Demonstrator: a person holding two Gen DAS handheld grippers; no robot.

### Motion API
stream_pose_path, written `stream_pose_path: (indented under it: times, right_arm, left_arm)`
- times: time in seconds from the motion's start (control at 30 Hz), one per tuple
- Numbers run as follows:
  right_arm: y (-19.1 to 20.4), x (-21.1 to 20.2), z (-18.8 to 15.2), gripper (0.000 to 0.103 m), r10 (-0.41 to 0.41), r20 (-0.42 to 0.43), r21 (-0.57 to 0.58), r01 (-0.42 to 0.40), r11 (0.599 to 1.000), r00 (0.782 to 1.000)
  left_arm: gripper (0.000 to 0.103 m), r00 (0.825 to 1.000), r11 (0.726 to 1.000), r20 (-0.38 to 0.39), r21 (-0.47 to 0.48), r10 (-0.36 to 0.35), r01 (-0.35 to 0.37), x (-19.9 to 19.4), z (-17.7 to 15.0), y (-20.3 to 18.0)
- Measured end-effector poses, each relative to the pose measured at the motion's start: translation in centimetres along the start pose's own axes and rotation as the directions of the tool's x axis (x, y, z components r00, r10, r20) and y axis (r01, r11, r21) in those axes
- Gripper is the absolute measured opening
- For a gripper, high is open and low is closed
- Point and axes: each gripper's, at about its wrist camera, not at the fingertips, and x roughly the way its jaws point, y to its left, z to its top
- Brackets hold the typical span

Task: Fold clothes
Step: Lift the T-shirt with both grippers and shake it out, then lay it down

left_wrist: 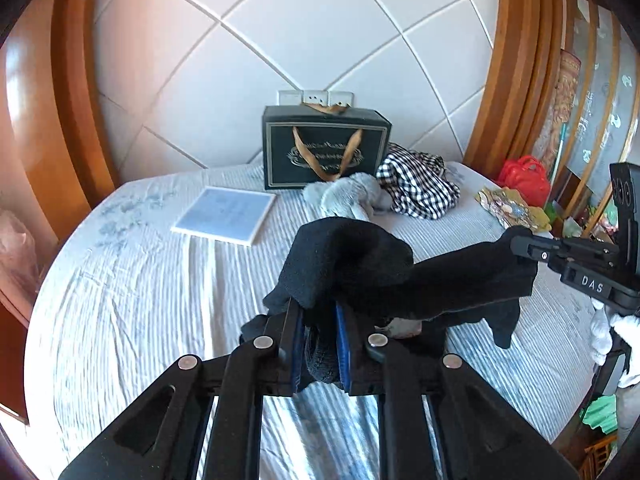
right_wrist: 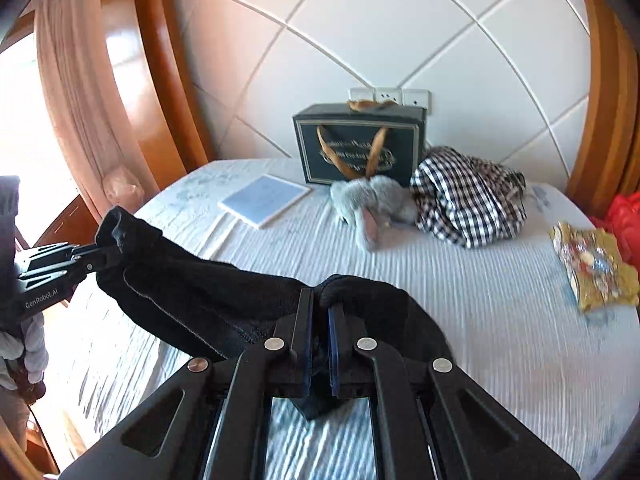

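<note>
Left wrist view: a black garment [left_wrist: 384, 272] hangs stretched above the striped bed [left_wrist: 132, 300], pinched by the left gripper [left_wrist: 320, 320] and the right gripper [right_wrist: 320, 312]. At twelve o'clock stands a dark box [left_wrist: 324, 148] against the white padded headboard [left_wrist: 280, 32].

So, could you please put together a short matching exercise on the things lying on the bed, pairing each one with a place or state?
Things:
1. black garment
2. dark gift bag
3. checked cloth
4. flat white booklet

Places or states:
A. crumpled in a heap beside the grey plush toy
B. standing upright against the padded headboard
C. stretched in the air between the left gripper and the right gripper
D. lying flat on the striped sheet

Pairs: 1-C, 2-B, 3-A, 4-D
</note>
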Motion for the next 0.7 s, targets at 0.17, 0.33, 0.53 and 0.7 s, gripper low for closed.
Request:
stream_pose_path:
  times: [0.17, 0.33, 0.53, 0.7]
  right_arm:
    - [5.5, 2.5, 7.9, 0.006, 0.015, 0.085, -0.107, -0.006, 0.994, 0.996]
    - [14.0, 4.0, 15.9, 0.006, 0.076, 0.2, -0.215, -0.032, 0.976, 0.977]
    - [22.1, 2.7, 24.3, 0.006, 0.191, 0.381, -0.254, -0.096, 0.962, 0.905]
    - [23.5, 0.5, 26.5, 0.005, 0.267, 0.44, -0.252, -0.167, 0.953, 0.858]
  left_arm:
    - [0.012, 0.993, 0.996, 0.081, -0.041, 0.081, -0.078, -2.5, 2.9, 6.6]
    - [0.012, 0.954, 0.975, 0.21, -0.107, 0.213, -0.194, -7.7, 7.0, 14.5]
    - [0.012, 0.863, 0.929, 0.343, -0.136, 0.371, -0.345, -17.8, 10.2, 19.4]
    - [0.012, 0.807, 0.894, 0.389, -0.134, 0.445, -0.429, -24.3, 10.5, 19.6]
